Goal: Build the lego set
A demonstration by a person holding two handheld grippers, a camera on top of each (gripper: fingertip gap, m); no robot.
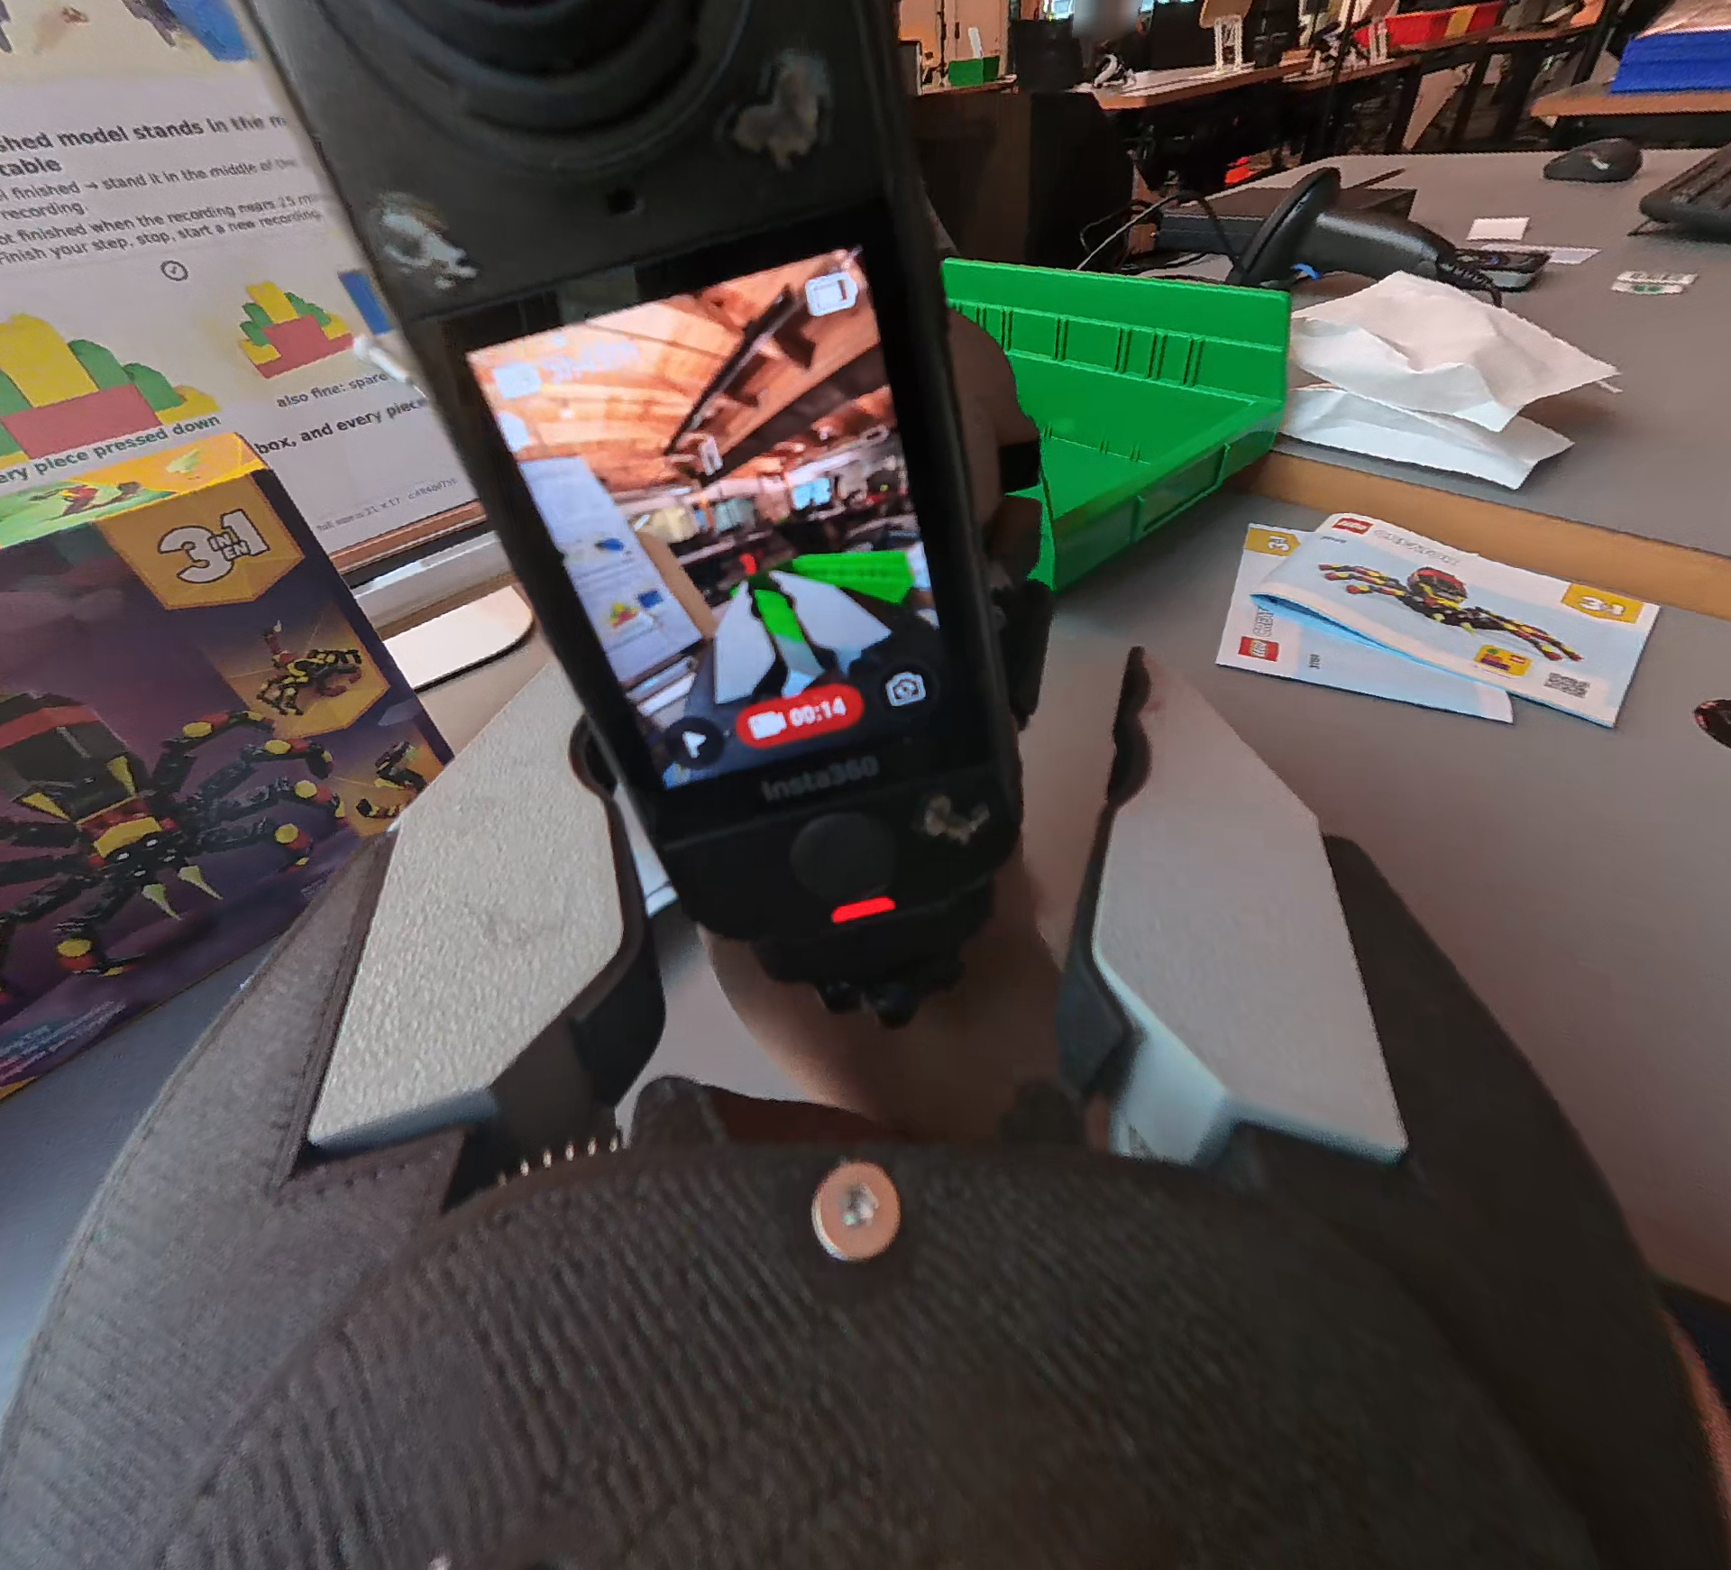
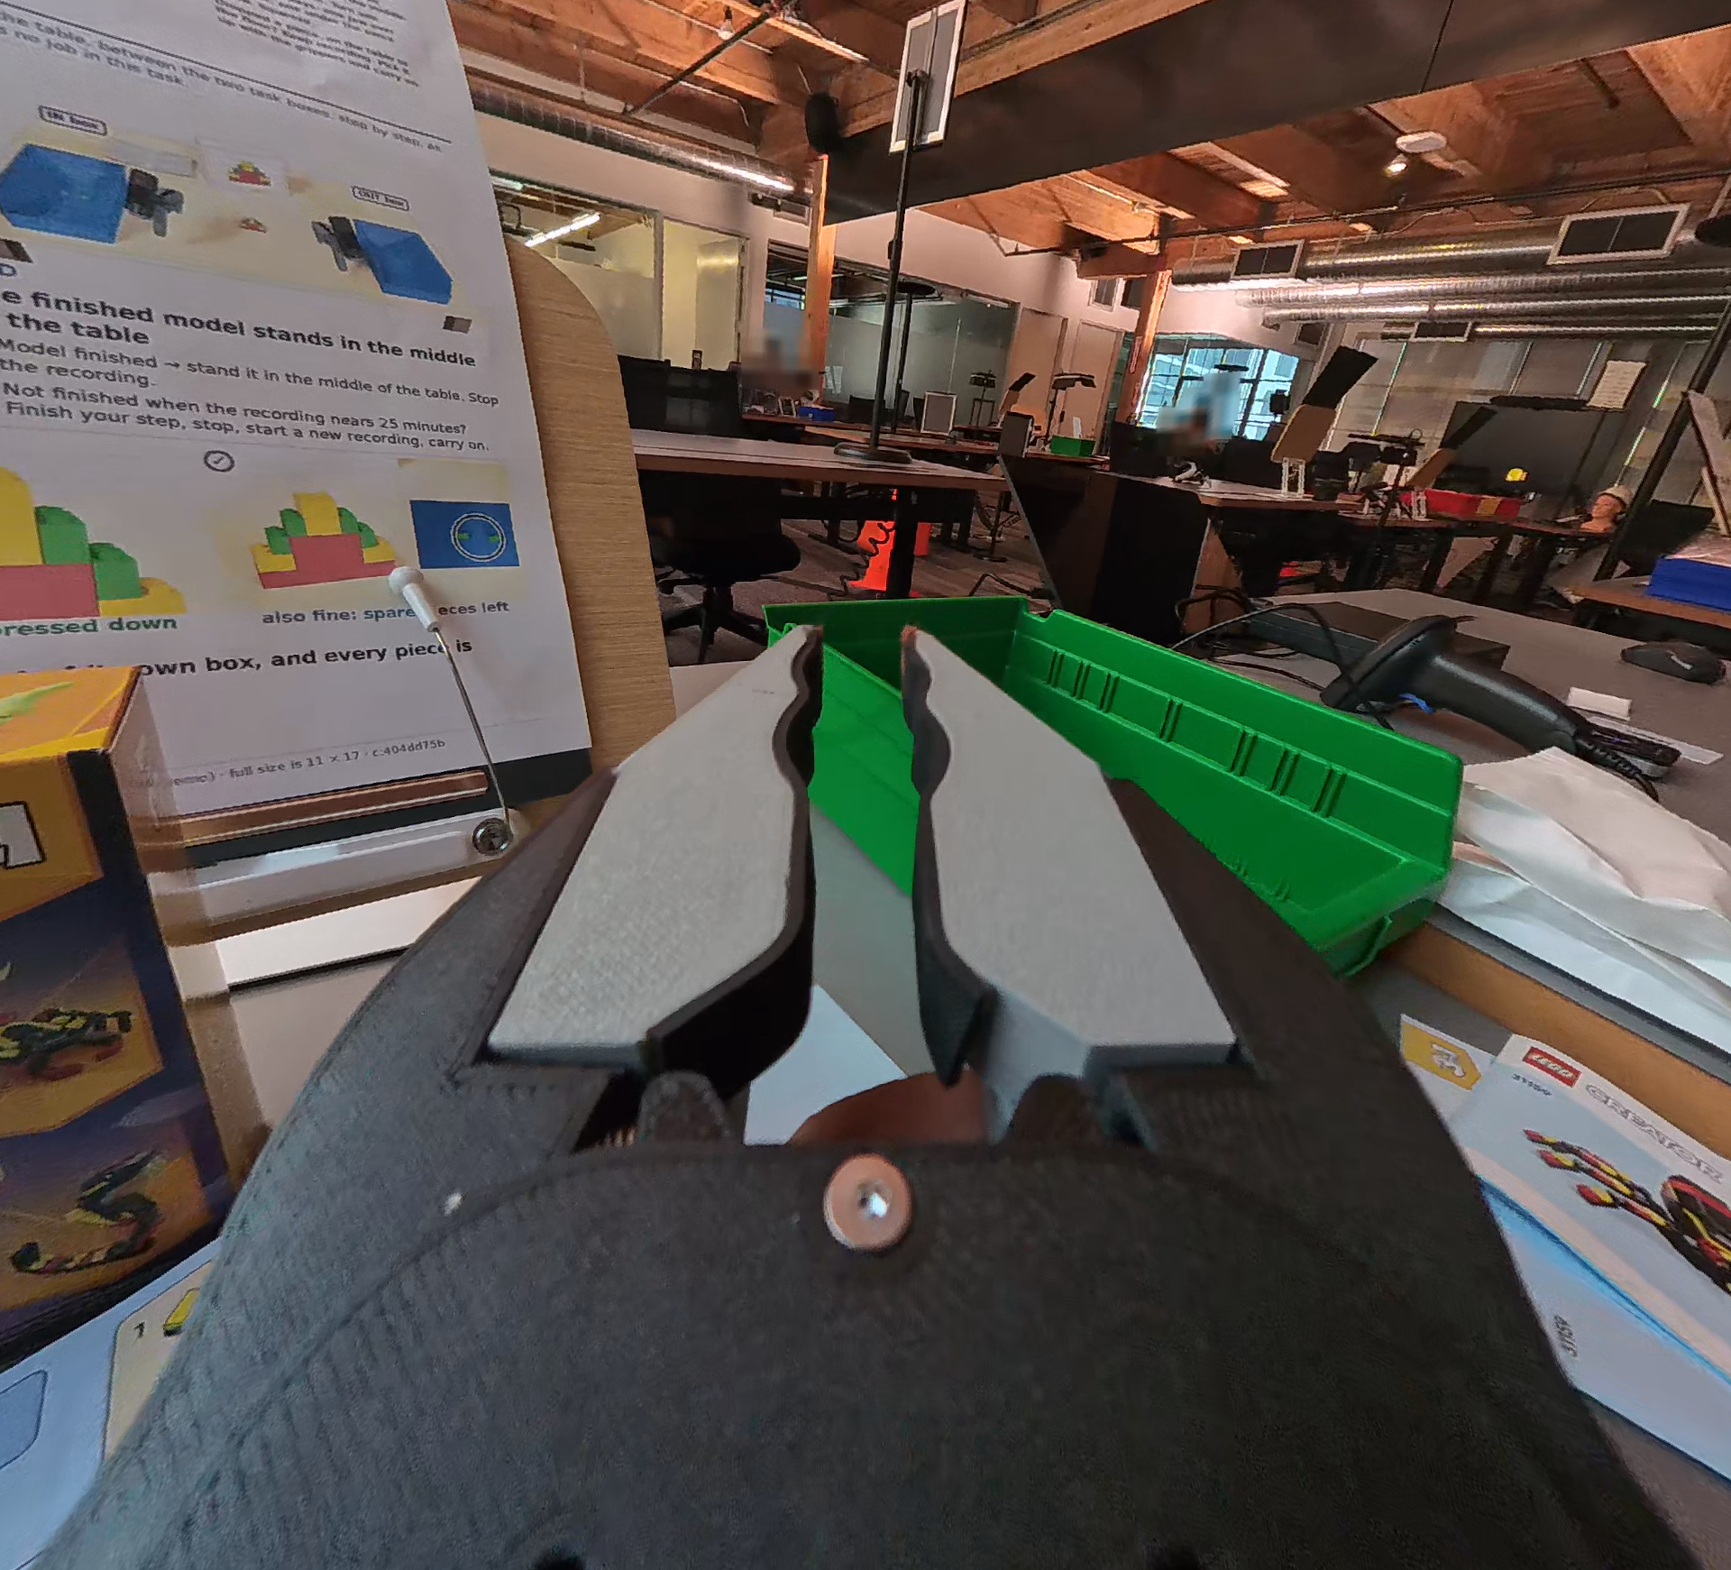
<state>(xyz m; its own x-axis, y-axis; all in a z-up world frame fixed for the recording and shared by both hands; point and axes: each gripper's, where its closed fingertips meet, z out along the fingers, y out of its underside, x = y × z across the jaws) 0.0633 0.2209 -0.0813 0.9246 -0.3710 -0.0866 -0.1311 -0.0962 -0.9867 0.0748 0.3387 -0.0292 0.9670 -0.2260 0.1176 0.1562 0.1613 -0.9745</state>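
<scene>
The left tongs (image 1: 871,775) gape wide, holding nothing; a black camera (image 1: 731,494) rises between their fingers. The right tongs (image 2: 862,663) stand slightly parted and hold nothing, tips before the green bin (image 2: 1218,766). The lego box (image 1: 169,729) stands left of both; 2 instruction booklets (image 1: 1442,616) lie right.

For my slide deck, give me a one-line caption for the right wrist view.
Right gripper open and empty, aimed at a green bin, with the boxed set and instruction booklet alongside.
</scene>
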